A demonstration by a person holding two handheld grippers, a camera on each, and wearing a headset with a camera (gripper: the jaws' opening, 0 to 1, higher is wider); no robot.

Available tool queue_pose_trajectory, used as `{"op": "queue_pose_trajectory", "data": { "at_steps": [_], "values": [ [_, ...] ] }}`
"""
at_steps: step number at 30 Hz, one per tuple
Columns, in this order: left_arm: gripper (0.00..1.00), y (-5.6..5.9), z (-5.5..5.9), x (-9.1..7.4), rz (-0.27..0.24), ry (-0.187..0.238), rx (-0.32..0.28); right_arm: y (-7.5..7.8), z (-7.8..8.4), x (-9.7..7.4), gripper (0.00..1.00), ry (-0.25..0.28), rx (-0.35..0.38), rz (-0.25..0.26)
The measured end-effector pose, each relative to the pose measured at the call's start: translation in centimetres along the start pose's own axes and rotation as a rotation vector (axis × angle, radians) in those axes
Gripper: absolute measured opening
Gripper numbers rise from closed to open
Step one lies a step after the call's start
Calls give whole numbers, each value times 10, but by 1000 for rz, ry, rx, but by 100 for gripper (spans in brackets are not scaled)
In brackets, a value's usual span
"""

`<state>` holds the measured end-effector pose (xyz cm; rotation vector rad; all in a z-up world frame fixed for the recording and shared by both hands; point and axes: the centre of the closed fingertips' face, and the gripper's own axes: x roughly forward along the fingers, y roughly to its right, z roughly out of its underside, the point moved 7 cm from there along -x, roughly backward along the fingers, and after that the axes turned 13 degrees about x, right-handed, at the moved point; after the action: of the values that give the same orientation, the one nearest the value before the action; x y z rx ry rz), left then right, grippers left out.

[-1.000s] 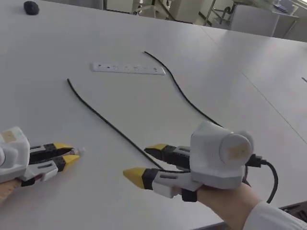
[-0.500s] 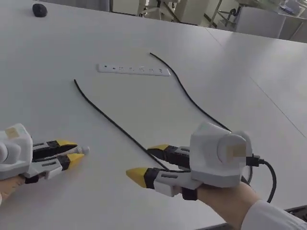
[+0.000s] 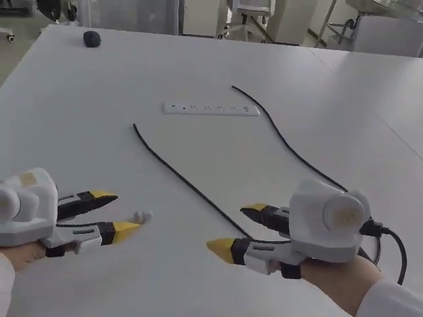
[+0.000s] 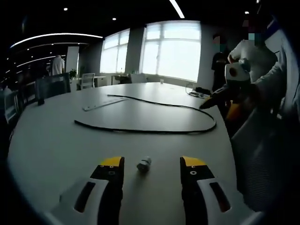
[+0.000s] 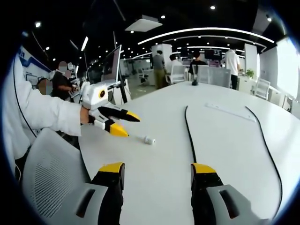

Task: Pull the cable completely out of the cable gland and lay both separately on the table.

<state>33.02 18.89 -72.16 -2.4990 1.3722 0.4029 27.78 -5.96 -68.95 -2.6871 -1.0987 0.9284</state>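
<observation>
White surface (image 3: 198,59), big and mostly bare, office with chairs and bright windows behind it. Black cable (image 3: 192,188) lies flat on the surface in a long U: the left strand runs from a free end at mid-left diagonally toward the near right, and the right strand runs from a free end just past the far side of the white power strip (image 3: 211,109) down to the right. In the left gripper view the two strands join in a bend close to the right claw. Cable gland (image 3: 141,216) is a small white piece lying on its side on the surface, well apart from the cable, to the left of the left strand. Nothing is threaded through it as far as the head view shows. Left claw (image 3: 125,211) is at near left, jaws spread, holding nothing; the gland sits just past its yellow tips, and in the left gripper view it lies between them (image 4: 143,163), a little ahead. Whether the nearer tip touches it cannot be told. Right claw (image 3: 228,226) is at near right, jaws also spread and empty, with the left strand of the cable passing under or just behind its far jaw. The right gripper view shows the gland (image 5: 149,139) in front of the left claw's tips, both strands ahead, and a grey mesh chair (image 5: 51,178) at near left. Small dark object (image 3: 91,38) sits at the far left corner of the surface.
</observation>
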Motion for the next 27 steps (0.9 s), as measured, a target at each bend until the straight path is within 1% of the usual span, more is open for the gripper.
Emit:
{"op": "queue_pose_trajectory", "data": {
  "at_steps": [3, 7, 9, 10, 12, 15, 16, 17, 19, 20, 22, 24, 27],
  "values": [
    [53, 5, -10, -9, 10, -3, 11, 3, 1, -2, 62, 2, -10, 3],
    [59, 12, -22, -22, 11, -1, 7, 8, 4, -6, 71, 3, -17, 4],
    [63, 15, -29, -30, 1, 3, 8, 9, 6, -9, 74, 2, -18, 7],
    [65, 16, -30, -32, -1, 5, 10, 9, 7, -12, 76, 4, -17, 7],
    [68, 20, -35, -40, -7, 0, 6, 9, 8, -15, 79, 10, -13, 6],
    [71, 26, -42, -55, -22, -4, 3, 8, 10, -21, 84, 19, -11, 11],
    [72, 27, -43, -57, -25, -2, 1, 7, 10, -22, 85, 21, -10, 12],
    [73, 29, -46, -64, -40, 0, -7, 6, 10, -26, 86, 33, -2, 10],
    [75, 34, -48, -74, -49, 8, -14, 4, 9, -31, 88, 47, 10, 9],
    [77, 36, -49, -77, -56, 4, -18, 4, 9, -33, 89, 52, 12, 10],
    [77, 40, -49, -85, -68, -7, -22, 3, 9, -38, 90, 61, 6, 14],
    [78, 44, -49, -93, -82, -2, -32, 3, 10, -43, 90, 65, 0, 19],
    [80, 47, -47, -100, -94, 1, -57, 4, 10, -48, 91, 70, 4, 21]
  ]
}}
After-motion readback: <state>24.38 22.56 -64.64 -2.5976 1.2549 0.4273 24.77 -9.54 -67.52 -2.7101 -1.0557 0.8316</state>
